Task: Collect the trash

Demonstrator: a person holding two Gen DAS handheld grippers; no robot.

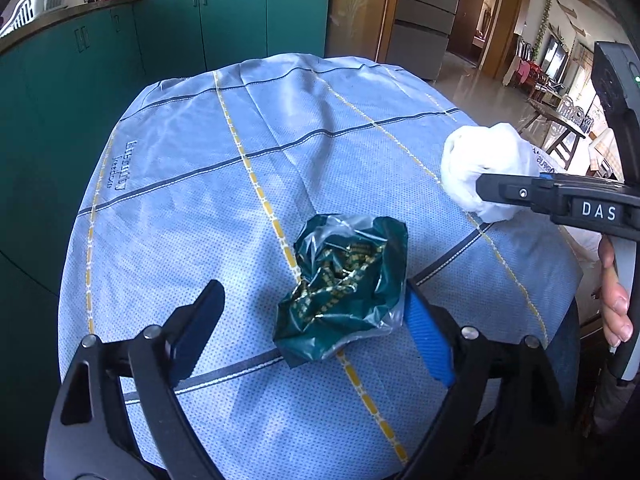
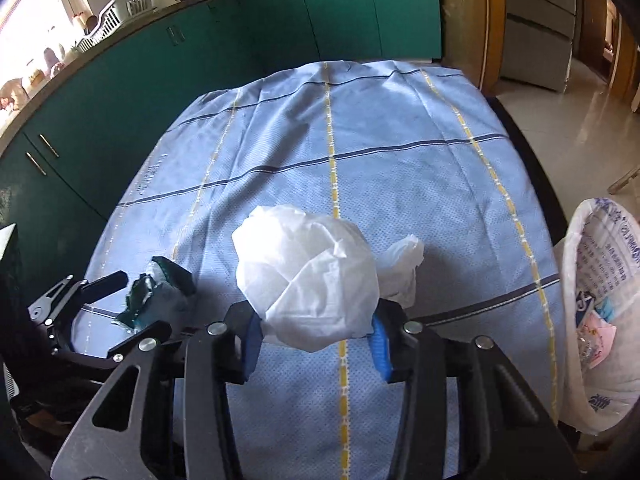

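Observation:
A crumpled green and clear plastic wrapper [image 1: 344, 280] lies on the blue checked tablecloth [image 1: 200, 160]. My left gripper [image 1: 312, 292] stands open around it; the left finger is clear of the wrapper and the blue-padded right finger just touches its edge. From the right wrist view the wrapper [image 2: 160, 292] and left gripper [image 2: 140, 304] sit at the lower left. My right gripper [image 2: 314, 320] is shut on a white crumpled paper ball [image 2: 304, 272], held just above the cloth. In the left wrist view the ball [image 1: 480, 160] hides one right finger.
A smaller white tissue scrap [image 2: 404, 268] lies just right of the ball. A white printed sack [image 2: 600, 320] with trash inside stands open beside the table's right edge. Green cabinets [image 1: 160, 20] run behind the table. A person's hand [image 1: 616, 304] grips the right handle.

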